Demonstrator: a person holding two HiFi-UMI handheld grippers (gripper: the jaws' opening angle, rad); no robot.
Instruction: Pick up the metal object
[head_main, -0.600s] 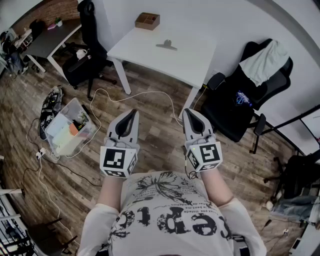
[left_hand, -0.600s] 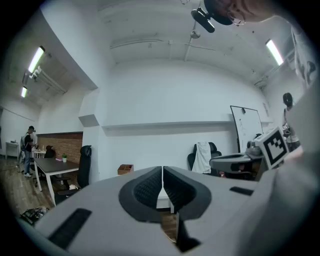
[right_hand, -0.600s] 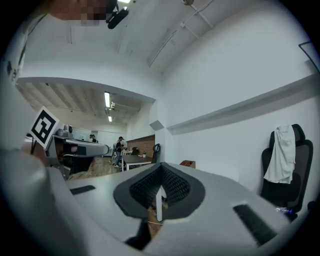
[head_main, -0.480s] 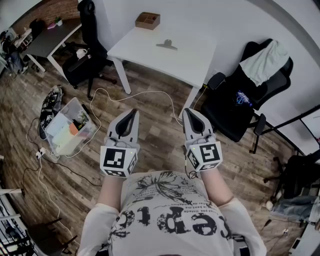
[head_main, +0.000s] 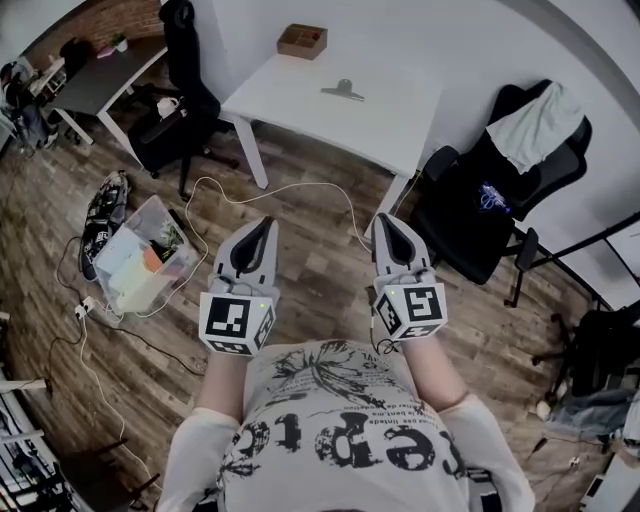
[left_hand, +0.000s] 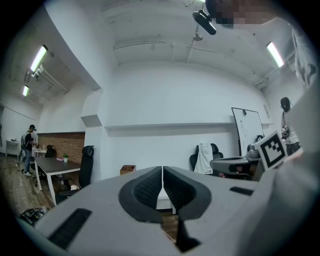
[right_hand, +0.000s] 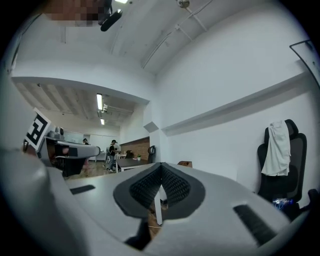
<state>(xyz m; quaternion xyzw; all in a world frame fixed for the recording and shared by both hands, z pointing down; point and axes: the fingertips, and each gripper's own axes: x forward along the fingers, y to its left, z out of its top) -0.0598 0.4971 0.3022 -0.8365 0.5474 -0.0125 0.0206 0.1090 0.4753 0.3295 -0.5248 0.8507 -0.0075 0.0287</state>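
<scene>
1. The person's grey-white printed T-shirt fills the bottom of the head view.
2. The left gripper and the right gripper are held side by side at waist height over the brown wood-plank floor. Both point forward.
3. Each gripper's ribbed jaw pads are pressed together with nothing between them. Both grippers are closed and empty.
4. A clear plastic storage bin stands on the floor to the left. A thin white cable lies ahead of the grippers.
5. The rectangular white table stands well beyond the grippers.
6. The flat grey metal object lies on the tabletop, apart from a small brown wooden box at the far edge.
</scene>
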